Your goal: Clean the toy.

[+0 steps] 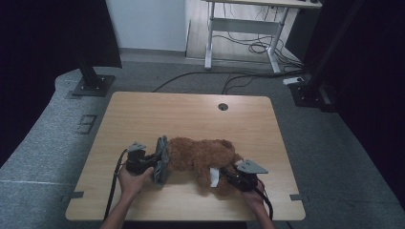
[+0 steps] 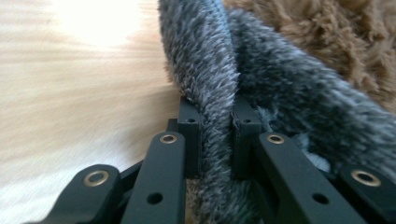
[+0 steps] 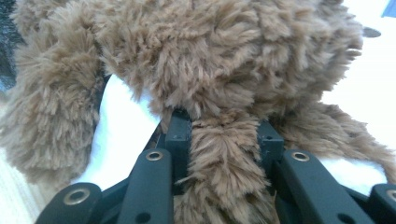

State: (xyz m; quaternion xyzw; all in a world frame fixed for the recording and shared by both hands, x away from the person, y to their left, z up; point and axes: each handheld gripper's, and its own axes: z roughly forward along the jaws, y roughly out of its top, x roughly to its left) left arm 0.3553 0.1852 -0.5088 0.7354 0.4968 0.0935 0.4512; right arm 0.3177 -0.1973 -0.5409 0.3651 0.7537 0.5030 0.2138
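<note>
Lower centre of the high view, on the wooden bench (image 1: pixel 191 114): a brown plush bear (image 1: pixel 200 155) lying on its side, a grey furry cloth (image 1: pixel 161 160) bunched against its left end, probably a garment being worked onto or off the toy.

Left of the bear, left gripper (image 1: pixel 152 161) clenched on the cloth. Confirmed by the left gripper view: both black jaws pressed flat against a fold of grey fur (image 2: pixel 215 107), pile squeezed thin between them, brown plush (image 2: pixel 327 32) just beyond at upper right. Held by the edge, seemingly so the fabric can be pulled without dragging the toy's body along.

Lower right of the bear, right gripper (image 1: pixel 229 172) likewise grasping, here a limb. Seen in the right gripper view: jaws closed around a narrow brown leg or arm (image 3: pixel 224 154), with the bulk of the bear (image 3: pixel 224 51) filling the upper frame. White tag (image 3: pixel 121 135) sticking out just left of the jaws, also visible as a pale strip (image 1: pixel 214 176) in the high view. Likely an anchoring hold, keeping the toy steady against the pull from the other side.

Hands entering from the bottom edge, cables trailing back toward the person. Bear roughly level, stretched between the two grips, resting on the bench rather than lifted. Rest of the bench bare apart from a round cable hole (image 1: pixel 223 106) near the far edge.
</note>
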